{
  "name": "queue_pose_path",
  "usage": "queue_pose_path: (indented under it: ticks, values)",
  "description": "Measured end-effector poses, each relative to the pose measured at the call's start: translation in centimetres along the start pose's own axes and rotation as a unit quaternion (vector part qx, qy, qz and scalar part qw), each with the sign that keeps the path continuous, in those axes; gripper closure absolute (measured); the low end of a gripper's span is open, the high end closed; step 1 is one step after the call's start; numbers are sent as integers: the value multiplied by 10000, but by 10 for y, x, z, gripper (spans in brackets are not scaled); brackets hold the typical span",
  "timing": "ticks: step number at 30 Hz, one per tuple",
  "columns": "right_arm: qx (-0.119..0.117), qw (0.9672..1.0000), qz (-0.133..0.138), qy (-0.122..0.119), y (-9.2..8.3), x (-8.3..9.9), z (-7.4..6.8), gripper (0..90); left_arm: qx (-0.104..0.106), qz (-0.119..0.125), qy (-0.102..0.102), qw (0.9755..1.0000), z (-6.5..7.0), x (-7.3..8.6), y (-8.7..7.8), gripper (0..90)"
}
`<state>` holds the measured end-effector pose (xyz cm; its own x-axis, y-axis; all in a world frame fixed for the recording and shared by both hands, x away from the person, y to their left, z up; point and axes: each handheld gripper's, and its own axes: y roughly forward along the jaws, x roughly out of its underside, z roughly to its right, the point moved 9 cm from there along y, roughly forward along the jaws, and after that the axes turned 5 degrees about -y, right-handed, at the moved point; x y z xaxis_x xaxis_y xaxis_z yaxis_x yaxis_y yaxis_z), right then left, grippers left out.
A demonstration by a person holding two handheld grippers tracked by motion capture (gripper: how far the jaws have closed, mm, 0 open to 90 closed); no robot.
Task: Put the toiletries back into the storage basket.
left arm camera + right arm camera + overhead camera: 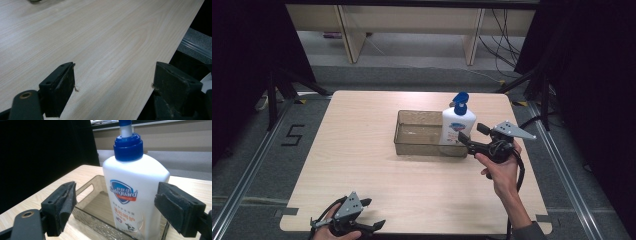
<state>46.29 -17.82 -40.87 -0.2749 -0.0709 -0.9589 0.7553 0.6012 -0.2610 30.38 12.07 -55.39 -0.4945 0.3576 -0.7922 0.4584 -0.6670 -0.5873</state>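
A white soap pump bottle (458,125) with a blue pump head stands upright in the right end of a clear smoky plastic bin (412,149) at the middle of the table. My right gripper (472,134) sits just right of the bin, pointing at the bottle. In the right gripper view the bottle (136,195) stands in the bin (95,217) beyond the two jaws, which are wide apart and do not touch it; the right gripper (115,205) is open. My left gripper (374,212) rests open at the table's front left edge, with bare wood between its jaws (113,82).
The light wooden table (362,150) has free surface left of and in front of the bin. Dark floor and metal rails lie around it, with desk legs and cables at the back. The table's edge drops off just right of the left gripper.
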Motion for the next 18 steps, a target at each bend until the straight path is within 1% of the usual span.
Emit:
queue_pose_path:
  ticks: [2,3,4,6,8,9,10,11,12,13,14,15,16,17,18]
  values:
    - [-22,10000,1,13,0,0,-1,177,1,-9,10,10000,0,0,0,172]
    - [-42,9999,9,137,0,1,-4,177,-3,-16,27,10000,0,0,-1,172]
    - [-66,10000,69,-2,0,0,-3,177,16,9,-17,10000,1,0,0,172]
    - [-100,9999,40,52,0,1,-6,177,18,9,-14,10000,1,0,0,172]
    - [-87,10000,19,8,1,3,-7,176,17,5,-15,10000,1,0,0,172]
    - [-53,10000,-47,-32,-1,4,-7,176,17,6,-16,10000,1,0,0,171]
    - [-76,10000,-38,-42,-1,4,-7,175,33,-6,-14,10000,1,0,-1,172]
    - [-123,9999,-1,81,-1,4,-10,175,53,-24,-5,10000,1,0,-1,172]
    - [-127,9999,-18,9,0,5,-9,175,50,-13,-8,10000,1,0,-1,172]
    - [-104,9999,-72,26,-1,6,-10,175,58,-2,-9,10000,1,0,-1,171]
    - [-164,9998,-65,35,-1,7,-11,174,67,-30,-2,10000,1,0,-1,171]
    - [-186,9998,-21,84,-1,7,-13,173,50,-1,-9,10000,1,0,-1,171]
    - [-183,9998,-7,43,-1,8,-13,172,49,-4,-8,10000,1,0,-1,171]
    - [-177,9998,-59,22,-1,10,-13,171,50,-9,-5,10000,1,0,-1,171]
    - [-176,9998,-43,34,-1,10,-13,171,48,-10,-5,10000,1,0,-1,171]
